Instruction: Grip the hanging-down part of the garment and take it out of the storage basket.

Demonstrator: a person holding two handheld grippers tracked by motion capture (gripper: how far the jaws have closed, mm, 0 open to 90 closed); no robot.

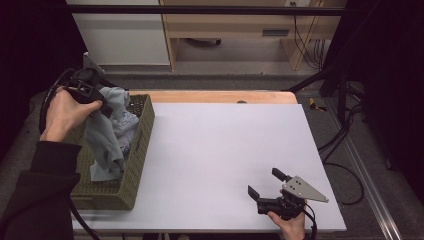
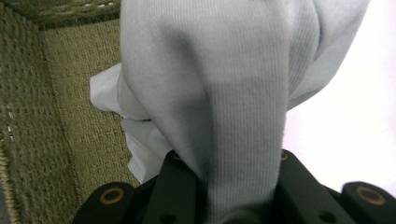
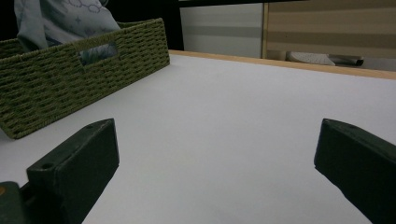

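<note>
High view: a pale blue-grey knitted cloth garment (image 1: 107, 132) is held at its upper end by the left claw (image 1: 102, 106), which is clamped shut on a gathered fold. The garment hangs downward from the claw, so its long axis runs from the grip toward the near end of the olive-green woven rectangular basket (image 1: 135, 165), where the lower end rests inside. The basket stands at the left edge of the white rectangular counter (image 1: 225, 150). The right claw (image 1: 265, 184) is set low at the near right of the counter, well apart from the basket, with its jaws spread wide and nothing between them. The left hand (image 1: 62, 114) is therefore the nearer one; the garment lies far to the left of the right claw.

Left gripper view: the garment (image 2: 224, 93) is seen rising from between the two black jaws, which press on it from both sides. The woven basket wall (image 2: 42, 121) lies beyond at the left, and a lighter part of the cloth shows lower in the basket.

Right gripper view: the jaws stand wide apart over the bare counter (image 3: 224, 121). The basket (image 3: 70, 84) lies ahead and to the left, with the garment (image 3: 56, 21) showing above its rim. A transfer to the open counter is judged to call for a rightward carry by the left claw.
</note>
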